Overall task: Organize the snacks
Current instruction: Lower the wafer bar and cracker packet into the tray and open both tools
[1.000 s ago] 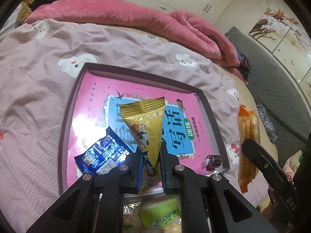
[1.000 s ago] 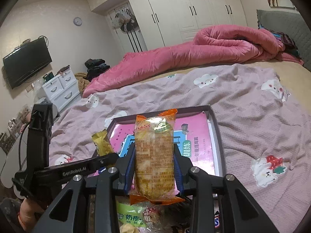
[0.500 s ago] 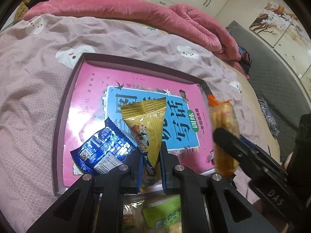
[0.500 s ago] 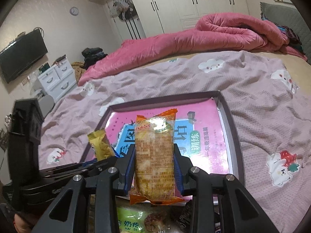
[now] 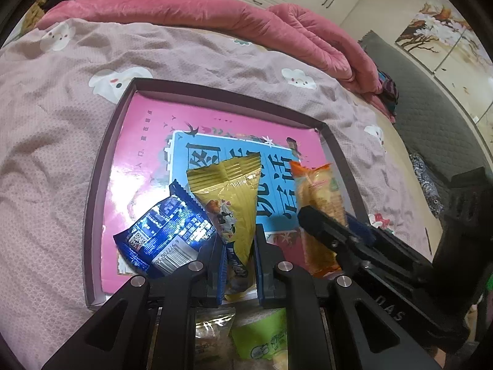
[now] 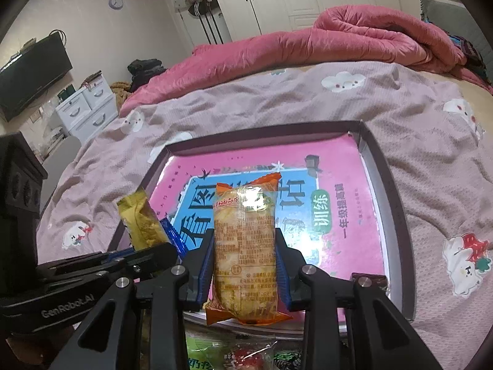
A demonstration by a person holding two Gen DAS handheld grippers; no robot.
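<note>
My left gripper is shut on a yellow snack packet, held upright over the near edge of a shallow dark-rimmed tray lined with a pink and blue book cover. A blue snack packet lies in the tray just left of it. My right gripper is shut on a long orange-ended snack packet, also over the tray's near part; the same orange packet shows at the right of the left wrist view. The yellow packet appears left in the right wrist view.
The tray sits on a pinkish bedspread with cartoon prints; a rolled pink quilt lies behind. More snacks, among them a green packet, lie below the grippers. A small dark wrapped candy rests at the tray's near right corner.
The right gripper has come down and in over the tray with the orange packet, now close beside the left gripper. The left gripper has hardly moved.
</note>
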